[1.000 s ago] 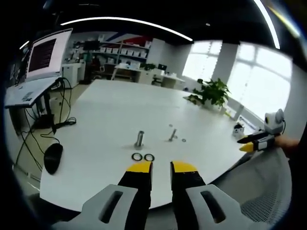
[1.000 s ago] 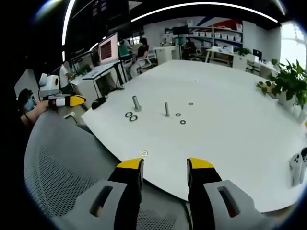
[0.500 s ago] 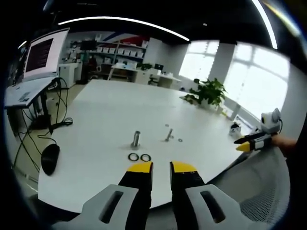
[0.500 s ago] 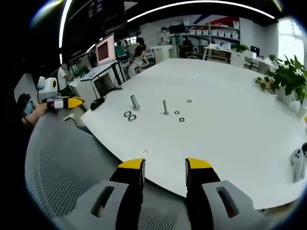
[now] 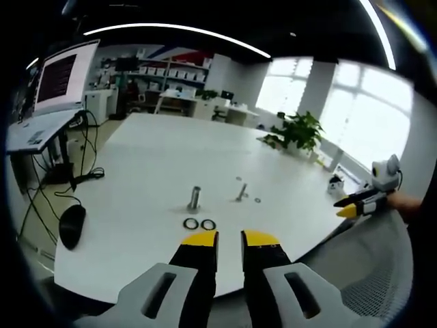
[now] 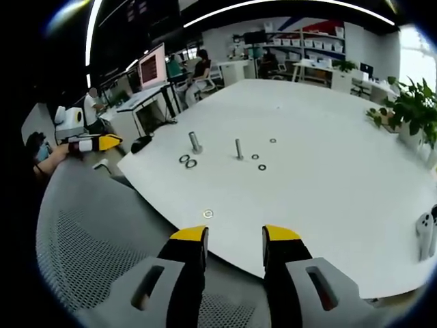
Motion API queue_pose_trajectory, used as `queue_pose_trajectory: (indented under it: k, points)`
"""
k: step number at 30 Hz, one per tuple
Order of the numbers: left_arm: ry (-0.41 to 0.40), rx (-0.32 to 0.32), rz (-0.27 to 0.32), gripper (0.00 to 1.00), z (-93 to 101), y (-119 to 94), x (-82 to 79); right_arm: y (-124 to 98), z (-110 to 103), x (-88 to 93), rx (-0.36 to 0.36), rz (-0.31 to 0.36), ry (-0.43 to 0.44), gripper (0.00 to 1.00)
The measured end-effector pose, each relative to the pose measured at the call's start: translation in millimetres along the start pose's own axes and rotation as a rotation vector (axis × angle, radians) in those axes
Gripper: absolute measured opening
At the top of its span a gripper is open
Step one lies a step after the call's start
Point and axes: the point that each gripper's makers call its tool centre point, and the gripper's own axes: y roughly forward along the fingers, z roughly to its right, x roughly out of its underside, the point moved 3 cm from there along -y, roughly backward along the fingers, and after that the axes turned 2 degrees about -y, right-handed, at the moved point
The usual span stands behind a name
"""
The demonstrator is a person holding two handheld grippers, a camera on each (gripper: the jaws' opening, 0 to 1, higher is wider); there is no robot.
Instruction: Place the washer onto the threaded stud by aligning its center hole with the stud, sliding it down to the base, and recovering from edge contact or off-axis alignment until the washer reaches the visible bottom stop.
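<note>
Stud threads too small to resolve. Left gripper [image 5: 229, 238]: jaws narrow, empty, held off the tabletop [image 5: 157, 157] edge. Right gripper [image 6: 235, 234]: jaws wider, empty. Washer pair [image 5: 199, 224] lies at 6 o'clock of thick stud [image 5: 194, 197]; thin stud [image 6: 239, 149] at its 3 o'clock.

Both views are bright and evenly lit. In the left gripper view daylight pours through the windows [image 5: 355, 109], which are blown out to near white, and a ceiling strip light [image 5: 177, 31] bends into an arc under the fisheye lens. The white table [image 5: 157, 157] reflects the light softly with no hard glare; shadows under the small parts on it are faint. In the right gripper view a second strip [image 6: 273, 5] curves along the top. Straight lines bow toward the edges, where detail goes soft and smeared. The centre is fairly sharp; distant shelves look hazy.
</note>
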Motion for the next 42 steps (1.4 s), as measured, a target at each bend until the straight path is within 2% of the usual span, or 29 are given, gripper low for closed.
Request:
queue_pose_trajectory:
  k: [13, 16, 18, 20, 24, 27, 30, 32, 34, 36, 42]
  points:
    - [0.001, -0.005, 0.000, 0.11, -0.2, -0.4, 0.1, 1.6, -3.6, 4.2, -0.026, -0.030, -0.002, 0.33]
    - [-0.006, -0.003, 0.019, 0.11, -0.2, -1.0, -2.3, 1.2, -4.2, 2.5, -0.027, -0.021, -0.012, 0.33]
    - [-0.004, 0.000, 0.013, 0.11, 0.3, -0.9, -1.4, 2.0, -10.6, 5.8, -0.067, -0.054, -0.035, 0.33]
    - [-0.001, -0.001, 0.014, 0.11, -0.4, -1.2, -1.6, 1.3, -14.4, 0.6, -0.086, -0.018, -0.038, 0.34]
    - [-0.005, -0.001, 0.022, 0.11, -1.3, -1.6, -2.5, 3.6, -14.2, 5.5, -0.080, -0.064, -0.063, 0.37]
    - [-0.004, -0.001, 0.023, 0.11, -1.4, -1.8, -2.7, 3.3, -13.8, 6.6, -0.079, -0.075, -0.069, 0.37]
    - [-0.004, 0.001, 0.027, 0.11, -1.4, -1.9, -3.3, 3.7, -17.9, 7.5, -0.116, -0.089, -0.069, 0.38]
    - [-0.004, 0.001, 0.027, 0.11, -1.6, -2.0, -3.4, 4.8, -21.6, 6.0, -0.144, -0.088, -0.073, 0.42]
    - [-0.007, 0.000, 0.030, 0.11, -2.3, -2.4, -3.6, 6.6, -23.5, 9.5, -0.164, -0.127, -0.094, 0.45]
    - [-0.006, 0.001, 0.032, 0.11, -2.3, -2.5, -3.9, 8.6, -23.5, 12.0, -0.168, -0.161, -0.126, 0.45]
    - [-0.006, 0.000, 0.044, 0.11, -2.8, -3.2, -5.1, 9.1, -23.4, 13.9, -0.180, -0.177, -0.138, 0.45]
